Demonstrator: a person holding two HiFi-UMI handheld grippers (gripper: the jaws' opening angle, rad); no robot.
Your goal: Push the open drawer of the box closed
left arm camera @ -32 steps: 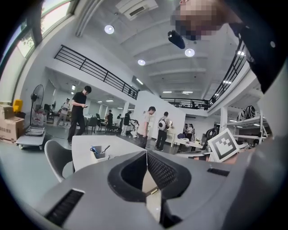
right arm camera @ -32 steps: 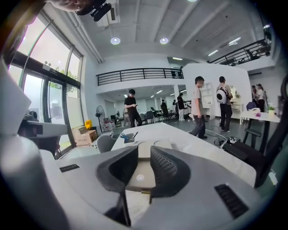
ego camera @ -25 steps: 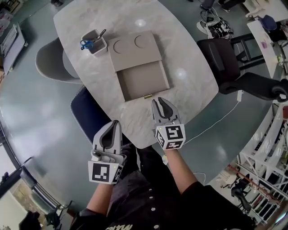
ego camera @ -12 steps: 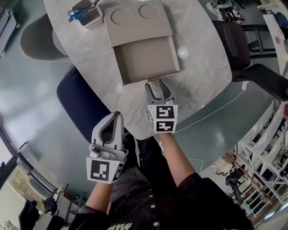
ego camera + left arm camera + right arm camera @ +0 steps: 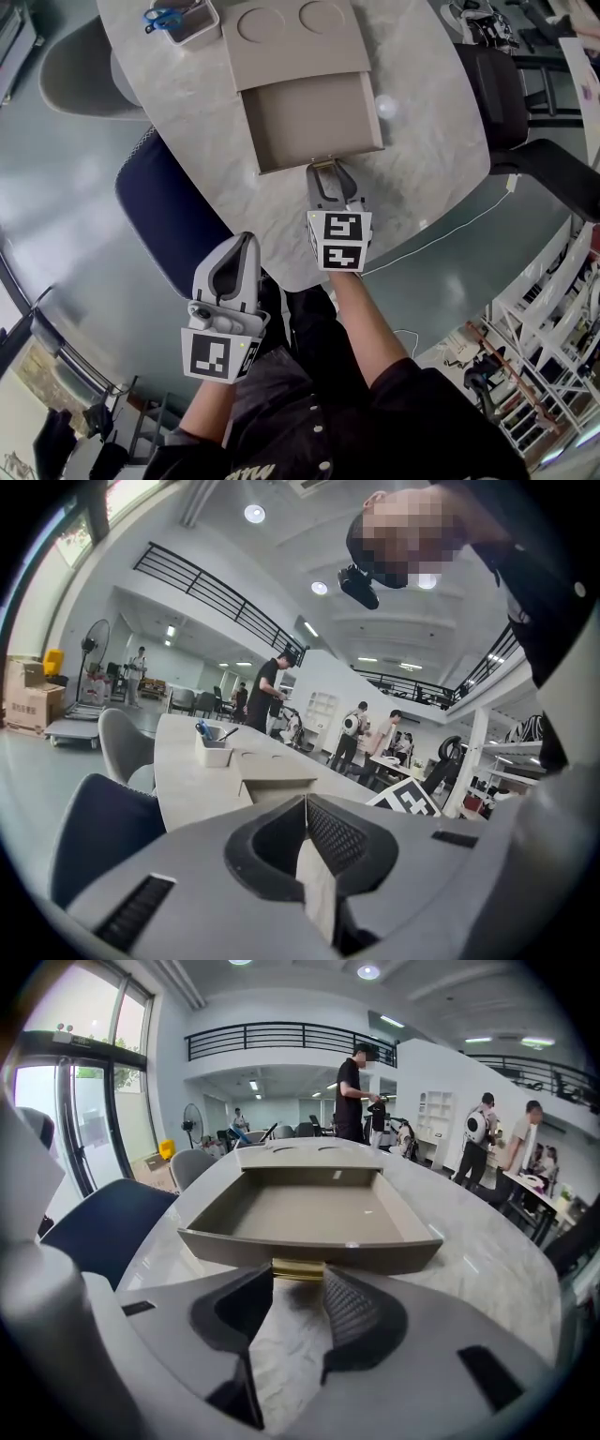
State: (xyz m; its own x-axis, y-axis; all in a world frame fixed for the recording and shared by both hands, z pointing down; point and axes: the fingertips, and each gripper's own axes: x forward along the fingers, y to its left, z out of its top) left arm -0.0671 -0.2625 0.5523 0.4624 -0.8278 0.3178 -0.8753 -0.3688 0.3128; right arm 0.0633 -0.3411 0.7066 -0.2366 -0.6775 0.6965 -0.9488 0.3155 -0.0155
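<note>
A beige box [image 5: 292, 37] lies on the marble table [image 5: 422, 141] with its drawer [image 5: 314, 117] pulled out toward me and empty. The drawer [image 5: 305, 1213] has a small gold handle [image 5: 298, 1268] on its front. My right gripper [image 5: 326, 171] is at that front. Its jaws are closing, with the handle [image 5: 323, 161] between the fingertips and both tips touching its ends. My left gripper [image 5: 244, 242] is shut and holds nothing. It hangs off the near table edge over a blue chair. In the left gripper view its tips [image 5: 305, 801] meet.
A white holder with blue scissors [image 5: 180, 19] stands left of the box. A blue chair [image 5: 173, 220] and a grey chair [image 5: 80, 70] sit at the table's left, with black chairs [image 5: 502, 94] at its right. A white cable [image 5: 450, 230] crosses the floor. People stand in the background.
My right gripper has moved forward from the near table edge to the drawer front, and its jaws have parted around the gold handle. The left gripper has barely moved.
</note>
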